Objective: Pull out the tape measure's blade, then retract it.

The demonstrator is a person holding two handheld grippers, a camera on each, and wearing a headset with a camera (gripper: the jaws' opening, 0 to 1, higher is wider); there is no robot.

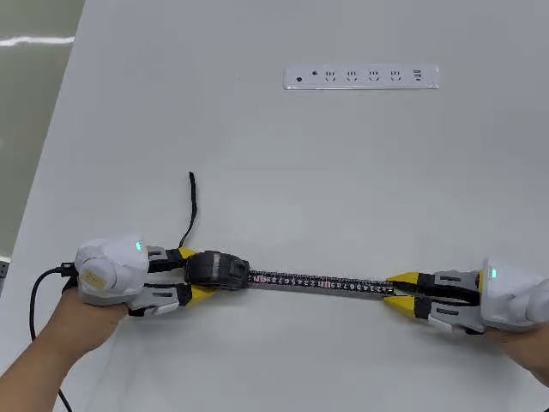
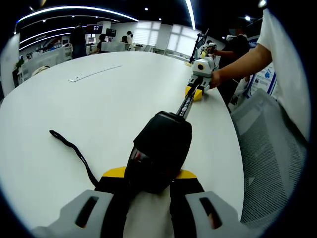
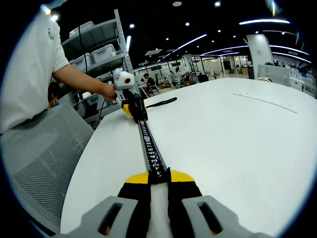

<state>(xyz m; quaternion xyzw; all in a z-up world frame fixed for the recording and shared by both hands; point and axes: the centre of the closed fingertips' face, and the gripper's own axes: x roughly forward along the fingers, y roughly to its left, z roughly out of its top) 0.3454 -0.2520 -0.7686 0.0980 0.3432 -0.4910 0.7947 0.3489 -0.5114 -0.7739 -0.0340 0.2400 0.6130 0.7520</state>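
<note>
Left gripper [image 1: 196, 273] closed on tape measure case [image 1: 219, 269], lower left of head view. Right gripper [image 1: 396, 289] pinches the blade [image 1: 317, 282] tip, lower right. Step 1 looks done; retraction remains.

We hold our left hand-held gripper [image 1: 196, 273] and right hand-held gripper [image 1: 396, 289] well apart, tips facing, both squeezed closed.
</note>
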